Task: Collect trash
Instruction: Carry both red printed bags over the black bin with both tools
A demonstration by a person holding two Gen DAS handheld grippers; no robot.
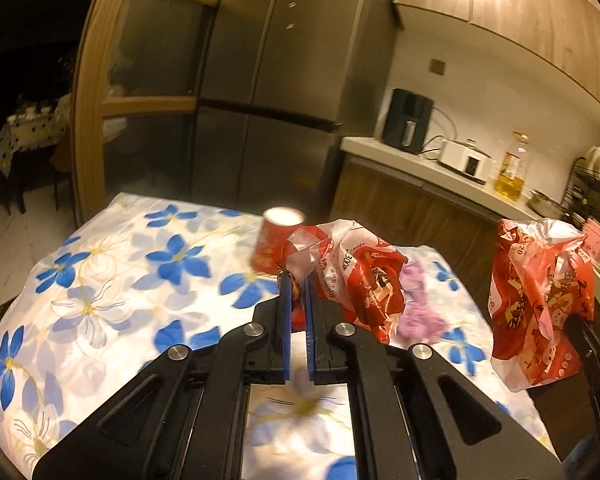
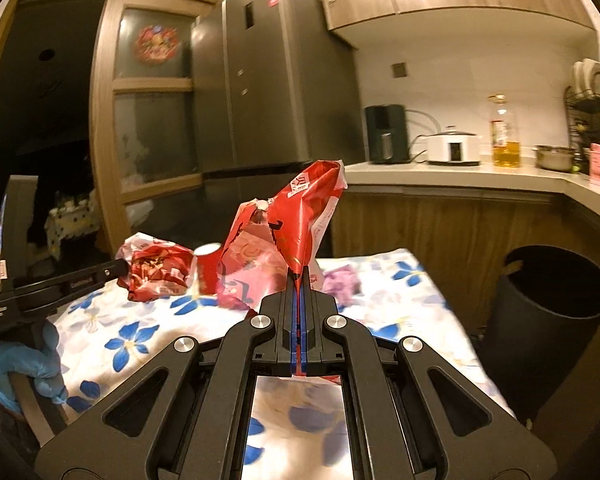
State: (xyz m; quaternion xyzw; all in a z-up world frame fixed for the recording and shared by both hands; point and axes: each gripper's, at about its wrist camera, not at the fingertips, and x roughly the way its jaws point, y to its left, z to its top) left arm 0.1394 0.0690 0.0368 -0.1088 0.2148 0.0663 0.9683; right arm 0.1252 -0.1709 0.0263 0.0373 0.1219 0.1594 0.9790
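Our right tongs (image 2: pixel 300 276) pinch one red bag (image 2: pixel 300 216), our left tongs (image 1: pixel 296 280) another crumpled red bag (image 1: pixel 360 276) above the flowered desk (image 1: pixel 112 280); we should keep both clenched toward the black bin (image 2: pixel 548 304).

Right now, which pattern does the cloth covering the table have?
Blue and pale flowers on the white table cloth, clearest in the left wrist view.

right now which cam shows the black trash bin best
The right wrist view. The black trash bin stands in full at the right, beside the flowered table, its open rim plain. The left wrist view shows none of it for certain: only a dark curved edge behind the hanging red bag.
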